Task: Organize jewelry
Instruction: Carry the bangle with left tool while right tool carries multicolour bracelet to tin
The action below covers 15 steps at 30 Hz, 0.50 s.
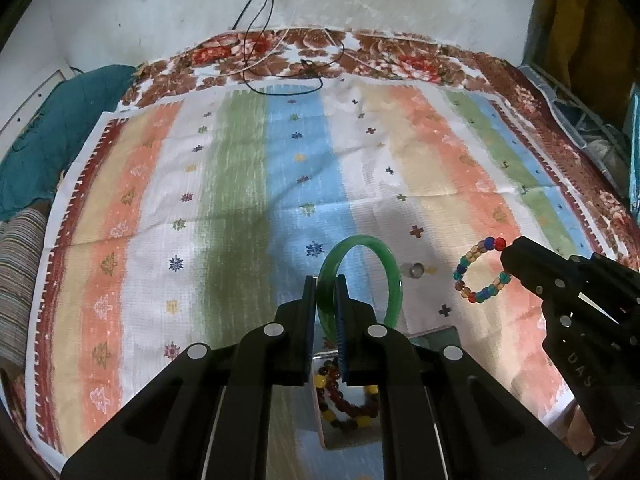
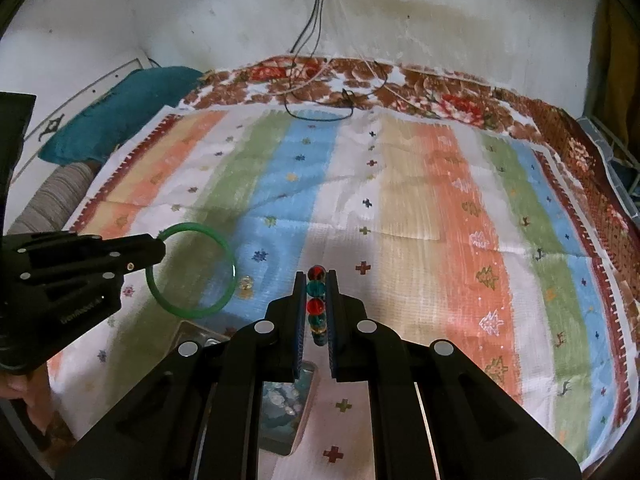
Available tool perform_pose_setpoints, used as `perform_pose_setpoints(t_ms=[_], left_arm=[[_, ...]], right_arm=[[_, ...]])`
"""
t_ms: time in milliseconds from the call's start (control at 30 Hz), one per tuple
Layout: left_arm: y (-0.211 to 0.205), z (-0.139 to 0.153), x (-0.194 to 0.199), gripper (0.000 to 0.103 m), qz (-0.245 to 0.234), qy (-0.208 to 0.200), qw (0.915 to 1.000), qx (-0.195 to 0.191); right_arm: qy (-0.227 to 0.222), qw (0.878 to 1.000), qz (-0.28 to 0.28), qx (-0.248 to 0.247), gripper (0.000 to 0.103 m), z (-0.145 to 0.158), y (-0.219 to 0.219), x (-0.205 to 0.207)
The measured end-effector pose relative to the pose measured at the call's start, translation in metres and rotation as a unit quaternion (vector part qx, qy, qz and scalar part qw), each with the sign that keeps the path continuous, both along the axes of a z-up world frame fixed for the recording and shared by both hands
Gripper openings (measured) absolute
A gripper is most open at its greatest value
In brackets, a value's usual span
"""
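Your green bangle (image 1: 394,276) looks smooth, glossy and translucent, like glass or polished stone. Your beaded bracelet (image 1: 482,272) has shiny, see-through plastic-looking beads. The striped cloth (image 1: 240,184) beneath is matt, coarse-woven fabric. Both grippers wear matt black plastic, and the small ring (image 1: 416,270) gleams like metal.

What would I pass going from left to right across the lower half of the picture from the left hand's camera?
Striped pillow → green bangle, pinched in the left gripper → small ring on the cloth → beaded bracelet → right gripper holding it.
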<state>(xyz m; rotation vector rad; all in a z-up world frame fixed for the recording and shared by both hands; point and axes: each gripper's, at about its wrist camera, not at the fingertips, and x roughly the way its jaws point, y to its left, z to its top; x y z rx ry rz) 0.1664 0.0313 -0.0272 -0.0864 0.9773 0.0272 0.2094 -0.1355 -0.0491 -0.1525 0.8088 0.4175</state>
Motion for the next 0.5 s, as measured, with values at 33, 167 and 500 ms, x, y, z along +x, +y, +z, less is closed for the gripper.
perform_pose_setpoints(t_ms=[33, 167, 500], left_arm=[[-0.001, 0.002, -0.002, 0.009, -0.001, -0.003, 1.0000, -0.001], [-0.001, 0.008, -0.011, 0.009, -0.001, -0.012, 0.9999, -0.005], [-0.005, 0.018, -0.034, 0.009, -0.005, -0.028, 0.9995, -0.010]], right_arm=[[0.000, 1.000, 0.002, 0.002, 0.010, 0.001, 0.000, -0.002], [-0.002, 1.000, 0.014, 0.005, 0.010, 0.006, 0.002, -0.011], [-0.011, 1.000, 0.019, 0.006, 0.010, 0.010, -0.002, -0.028]])
